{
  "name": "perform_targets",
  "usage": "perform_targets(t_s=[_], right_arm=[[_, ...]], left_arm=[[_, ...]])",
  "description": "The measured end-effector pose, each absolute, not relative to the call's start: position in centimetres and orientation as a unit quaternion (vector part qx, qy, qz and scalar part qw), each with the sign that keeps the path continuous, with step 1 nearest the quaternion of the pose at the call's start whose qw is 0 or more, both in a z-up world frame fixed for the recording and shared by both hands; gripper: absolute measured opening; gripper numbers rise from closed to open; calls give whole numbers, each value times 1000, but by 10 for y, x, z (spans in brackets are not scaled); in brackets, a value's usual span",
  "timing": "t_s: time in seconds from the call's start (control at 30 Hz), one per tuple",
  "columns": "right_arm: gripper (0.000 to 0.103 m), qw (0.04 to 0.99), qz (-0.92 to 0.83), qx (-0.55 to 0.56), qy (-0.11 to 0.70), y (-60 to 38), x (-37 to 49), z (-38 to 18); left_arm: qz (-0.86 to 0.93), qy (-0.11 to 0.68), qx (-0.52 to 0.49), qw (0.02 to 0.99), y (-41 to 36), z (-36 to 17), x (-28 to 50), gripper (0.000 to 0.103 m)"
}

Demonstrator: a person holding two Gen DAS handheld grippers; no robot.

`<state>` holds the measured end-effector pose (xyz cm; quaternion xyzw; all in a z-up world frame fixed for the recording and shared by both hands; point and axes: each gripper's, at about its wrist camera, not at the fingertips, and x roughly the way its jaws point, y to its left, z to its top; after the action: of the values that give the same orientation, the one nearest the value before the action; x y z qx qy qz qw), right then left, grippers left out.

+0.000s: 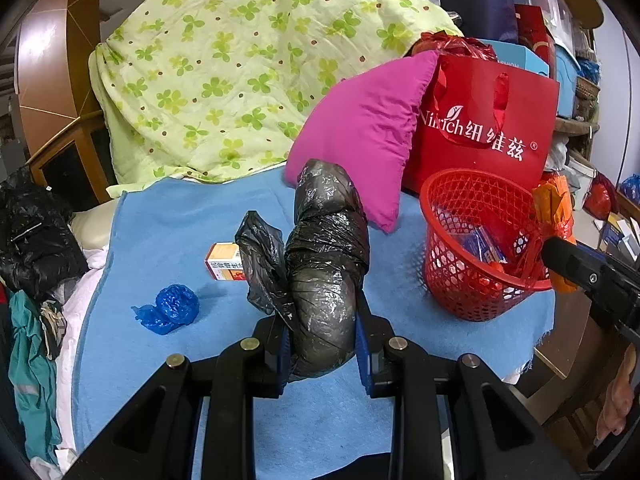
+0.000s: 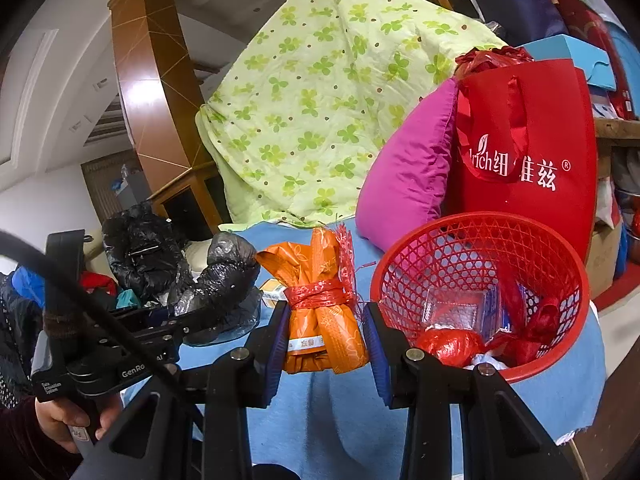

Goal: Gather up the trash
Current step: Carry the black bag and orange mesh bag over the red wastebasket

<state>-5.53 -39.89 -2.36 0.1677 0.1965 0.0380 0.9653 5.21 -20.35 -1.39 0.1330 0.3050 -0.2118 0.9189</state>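
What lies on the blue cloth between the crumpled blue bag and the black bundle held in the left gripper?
In the left wrist view, between the blue bag and the black bundle, the blue cloth is bare; the small carton sits just behind.

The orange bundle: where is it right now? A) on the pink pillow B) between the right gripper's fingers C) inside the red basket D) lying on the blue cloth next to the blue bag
B: the orange bundle sits clamped in the right gripper, just left of the red basket and not inside it.
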Motion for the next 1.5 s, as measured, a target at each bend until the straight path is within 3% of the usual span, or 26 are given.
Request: perform_targets(t_s=[1.5], right_arm=[[39, 952, -32, 252, 173, -501, -86, -49]], left_arm=[[-274, 299, 207, 890, -310, -25, 38, 29]])
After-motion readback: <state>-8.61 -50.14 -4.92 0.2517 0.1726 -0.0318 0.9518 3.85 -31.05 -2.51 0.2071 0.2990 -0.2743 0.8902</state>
